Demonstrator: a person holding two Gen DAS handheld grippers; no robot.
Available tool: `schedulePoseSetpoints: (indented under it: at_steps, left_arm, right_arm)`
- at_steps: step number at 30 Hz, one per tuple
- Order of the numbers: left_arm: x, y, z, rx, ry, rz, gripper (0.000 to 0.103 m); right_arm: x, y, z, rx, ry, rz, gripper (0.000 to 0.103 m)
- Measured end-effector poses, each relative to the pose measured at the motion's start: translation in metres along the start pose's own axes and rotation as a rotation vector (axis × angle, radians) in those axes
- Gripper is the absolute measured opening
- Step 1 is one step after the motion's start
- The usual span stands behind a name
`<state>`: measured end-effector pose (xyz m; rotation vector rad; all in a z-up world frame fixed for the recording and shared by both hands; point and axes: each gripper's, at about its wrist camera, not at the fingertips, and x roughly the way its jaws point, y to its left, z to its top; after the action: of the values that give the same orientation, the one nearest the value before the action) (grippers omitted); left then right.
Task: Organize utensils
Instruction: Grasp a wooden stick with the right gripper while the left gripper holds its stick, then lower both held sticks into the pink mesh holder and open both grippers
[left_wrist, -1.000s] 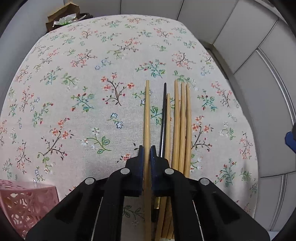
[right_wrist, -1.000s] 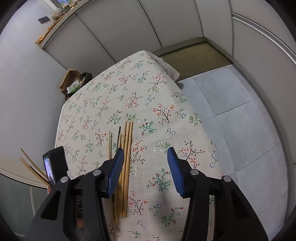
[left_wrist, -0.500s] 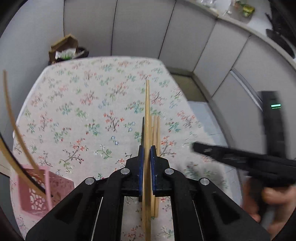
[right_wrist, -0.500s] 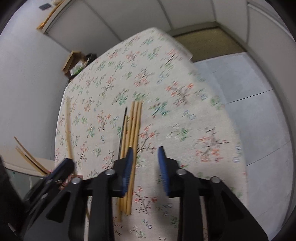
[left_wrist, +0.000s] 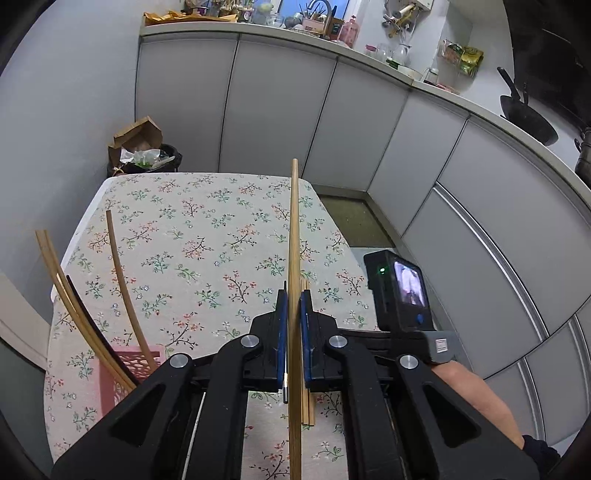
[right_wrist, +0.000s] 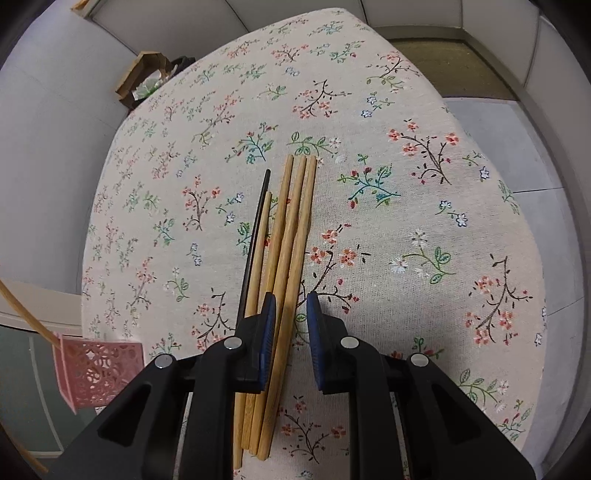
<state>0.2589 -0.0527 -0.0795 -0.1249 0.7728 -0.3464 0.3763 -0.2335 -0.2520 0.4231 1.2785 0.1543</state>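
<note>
My left gripper (left_wrist: 292, 302) is shut on one wooden chopstick (left_wrist: 294, 229), held in the air above the flowered table (left_wrist: 192, 236). At lower left stands a pink basket (left_wrist: 122, 369) with several chopsticks (left_wrist: 122, 280) leaning in it. My right gripper (right_wrist: 290, 306) hangs low over the bundle of wooden chopsticks (right_wrist: 291, 221) and one black chopstick (right_wrist: 258, 214) lying on the cloth. Its jaws stand narrow, astride the rightmost sticks. A gap shows beside the right pad, so nothing is pinched.
A bin with cardboard (left_wrist: 144, 155) sits behind the table's far left corner. Grey cabinets (left_wrist: 332, 129) run along the back and right. The table's right edge drops to the floor (right_wrist: 517, 147). A person's forearm (left_wrist: 472, 391) holds the right gripper's body (left_wrist: 402, 291).
My left gripper lifted its chopstick off the table and tipped upward. My right gripper came down over the bundle and its jaws narrowed from wide.
</note>
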Motion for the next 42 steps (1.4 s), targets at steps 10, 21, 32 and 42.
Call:
schedulePoseSetpoints:
  at_steps: [10,21,32,42]
  left_arm:
    - [-0.014,0.010,0.000,-0.017,-0.021,-0.020,0.006]
    - [-0.023,0.014,0.002,-0.022,-0.054,-0.020,0.006]
    - [-0.038,0.021,0.005,-0.042,-0.108,-0.030,0.006]
    - [-0.073,0.042,0.012,-0.083,-0.219,-0.044,0.006]
  right_arm:
    - [0.011,0.010,0.001,-0.051,0.000,-0.060,0.008]
    - [0.004,0.018,-0.003,-0.068,-0.013,-0.075,0.007]
    - [-0.098,0.028,-0.013,-0.091,-0.287,0.089,0.007]
    - [-0.174,0.061,-0.037,-0.208,-0.612,0.194,0.007]
